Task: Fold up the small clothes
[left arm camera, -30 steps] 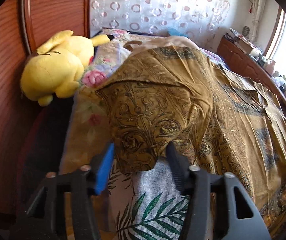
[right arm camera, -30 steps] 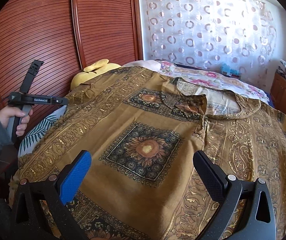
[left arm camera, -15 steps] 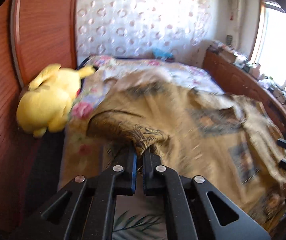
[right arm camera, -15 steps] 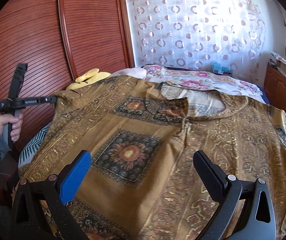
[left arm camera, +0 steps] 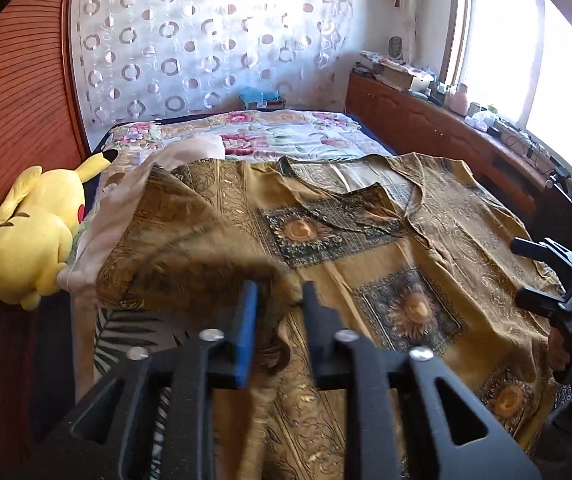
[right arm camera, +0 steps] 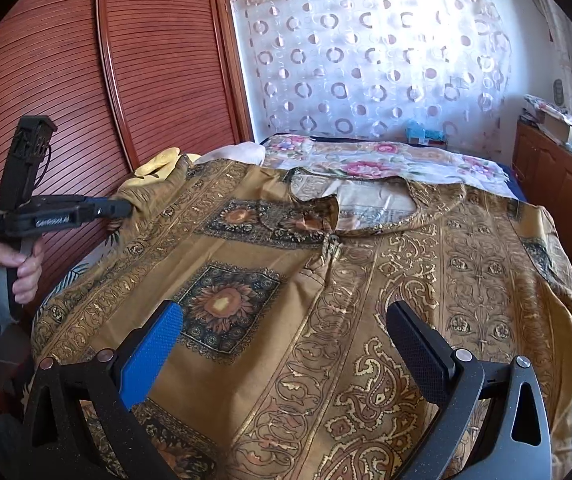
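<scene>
Garment: mustard-gold printed shirt (right arm camera: 365, 280), spread front-up across the near half of the bed, neckline toward the far end; laid flat, presumably so its sides can be folded inward.
Left sleeve: sleeve fabric (left arm camera: 190, 248) lifted off the bed on the left side and drawn up toward the shirt body, which reads as the first inward fold.
Left gripper (left arm camera: 276, 316): jaws have just been opening, now partly apart; a drooping fold of sleeve cloth hangs between them, and whether the pads still pinch it I cannot tell.
Right gripper (right arm camera: 282, 344): jaws wide apart, nothing between them; hovers over the near hem, probably waiting to steady or take the other side.
Hand (right arm camera: 22, 268): seen at the left in the right wrist view, gripping the left tool's handle.
Bed (left arm camera: 286, 136): floral cover bare at the far end.
Plush toy (left arm camera: 34, 236): yellow, on the far left against the wooden wardrobe (right arm camera: 126, 80), clear of the fold.
Containers: none near the shirt; small boxes on the far right sideboard (left arm camera: 425, 120), contents too small to tell.
</scene>
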`<act>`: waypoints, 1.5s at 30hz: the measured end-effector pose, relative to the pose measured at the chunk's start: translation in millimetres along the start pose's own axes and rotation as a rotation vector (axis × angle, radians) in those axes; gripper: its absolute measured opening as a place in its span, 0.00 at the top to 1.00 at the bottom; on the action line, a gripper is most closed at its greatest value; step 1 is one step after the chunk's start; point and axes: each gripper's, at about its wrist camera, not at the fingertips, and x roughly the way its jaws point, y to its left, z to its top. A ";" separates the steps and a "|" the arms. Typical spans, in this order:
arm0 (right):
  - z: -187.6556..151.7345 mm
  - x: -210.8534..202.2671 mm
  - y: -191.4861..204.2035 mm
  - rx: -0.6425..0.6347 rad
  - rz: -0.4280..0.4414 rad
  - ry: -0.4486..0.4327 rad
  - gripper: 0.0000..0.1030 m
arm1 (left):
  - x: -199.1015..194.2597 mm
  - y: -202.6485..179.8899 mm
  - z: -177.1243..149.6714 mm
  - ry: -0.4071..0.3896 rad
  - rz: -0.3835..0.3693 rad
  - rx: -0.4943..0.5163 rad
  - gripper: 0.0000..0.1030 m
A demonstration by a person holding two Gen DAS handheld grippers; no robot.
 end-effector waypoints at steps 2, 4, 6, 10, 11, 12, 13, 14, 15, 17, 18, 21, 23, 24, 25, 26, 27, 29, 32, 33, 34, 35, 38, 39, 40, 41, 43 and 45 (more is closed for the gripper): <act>2.6 0.7 1.8 -0.002 0.007 0.000 0.01 | -7.1 1.4 -4.7 -0.018 0.007 -0.012 0.60; 6.1 1.2 2.3 -0.012 0.008 0.000 0.01 | -16.1 3.5 -9.8 -0.038 0.020 -0.024 0.58; 11.9 3.2 4.8 -0.029 0.011 0.000 0.01 | -23.3 7.0 -14.3 -0.057 0.029 -0.039 0.47; 28.2 4.3 10.5 -0.088 0.048 -0.024 0.04 | -41.4 16.5 -26.2 -0.107 0.053 -0.065 0.21; 33.8 6.6 13.7 -0.102 0.060 -0.030 0.05 | -45.2 19.0 -29.2 -0.118 0.054 -0.073 0.20; 37.9 8.5 15.8 -0.118 0.071 -0.037 0.05 | -50.0 22.1 -33.2 -0.127 0.062 -0.083 0.19; 43.5 12.4 21.3 -0.138 0.079 -0.044 0.05 | -51.7 24.0 -34.9 -0.131 0.074 -0.090 0.19; 47.8 16.7 22.0 -0.156 0.084 -0.048 0.06 | -53.3 25.5 -36.6 -0.133 0.092 -0.097 0.19; 51.3 21.1 23.9 -0.173 0.091 -0.052 0.06 | -55.9 28.1 -39.5 -0.140 0.115 -0.105 0.19; 60.8 34.9 34.4 -0.205 0.120 -0.057 0.09 | -59.3 34.1 -44.2 -0.148 0.144 -0.125 0.19; 63.5 43.0 36.8 -0.217 0.133 -0.060 0.09 | -60.0 37.6 -46.2 -0.145 0.152 -0.138 0.19; 73.6 71.8 51.6 -0.256 0.171 -0.050 0.14 | -61.3 47.1 -53.3 -0.143 0.172 -0.164 0.19; 80.0 92.6 58.7 -0.271 0.190 -0.028 0.20 | -61.3 52.3 -57.1 -0.143 0.171 -0.178 0.19; 84.5 101.8 62.0 -0.282 0.191 -0.009 0.20 | -61.7 53.9 -58.7 -0.146 0.166 -0.181 0.19; 86.8 112.6 67.8 -0.292 0.199 0.026 0.20 | -62.9 55.0 -60.4 -0.150 0.164 -0.182 0.19; 87.1 124.6 73.6 -0.295 0.214 0.063 0.20 | -63.7 55.6 -61.6 -0.153 0.166 -0.183 0.19; 87.6 132.7 78.9 -0.296 0.223 0.085 0.20 | -64.4 55.6 -62.7 -0.154 0.169 -0.184 0.19; 87.5 149.6 89.5 -0.306 0.237 0.114 0.20 | -65.4 57.2 -63.5 -0.156 0.173 -0.185 0.19; 86.9 173.6 106.4 -0.340 0.260 0.161 0.23 | -68.8 60.1 -66.4 -0.157 0.184 -0.188 0.19; 87.5 180.6 112.4 -0.352 0.268 0.179 0.24 | -69.7 61.1 -67.2 -0.158 0.187 -0.190 0.19; 88.8 188.1 117.0 -0.362 0.275 0.194 0.26 | -71.0 62.3 -68.1 -0.161 0.188 -0.192 0.19; 87.9 195.1 121.6 -0.369 0.282 0.208 0.27 | -72.3 63.1 -68.9 -0.164 0.189 -0.194 0.19; 88.6 214.0 133.9 -0.382 0.285 0.241 0.28 | -74.4 65.5 -70.5 -0.174 0.190 -0.200 0.19; 88.1 217.1 137.8 -0.390 0.285 0.252 0.28 | -75.0 65.7 -71.2 -0.176 0.188 -0.202 0.19; 88.4 222.1 141.3 -0.397 0.282 0.264 0.28 | -75.6 65.7 -71.8 -0.180 0.184 -0.201 0.19; 87.5 228.4 145.9 -0.408 0.272 0.276 0.28 | -75.9 65.7 -72.4 -0.186 0.181 -0.201 0.19; 85.4 240.7 154.0 -0.434 0.251 0.299 0.28 | -76.4 65.5 -73.8 -0.190 0.178 -0.205 0.19; 81.3 251.5 159.7 -0.464 0.228 0.324 0.31 | -76.9 65.3 -74.6 -0.191 0.173 -0.206 0.19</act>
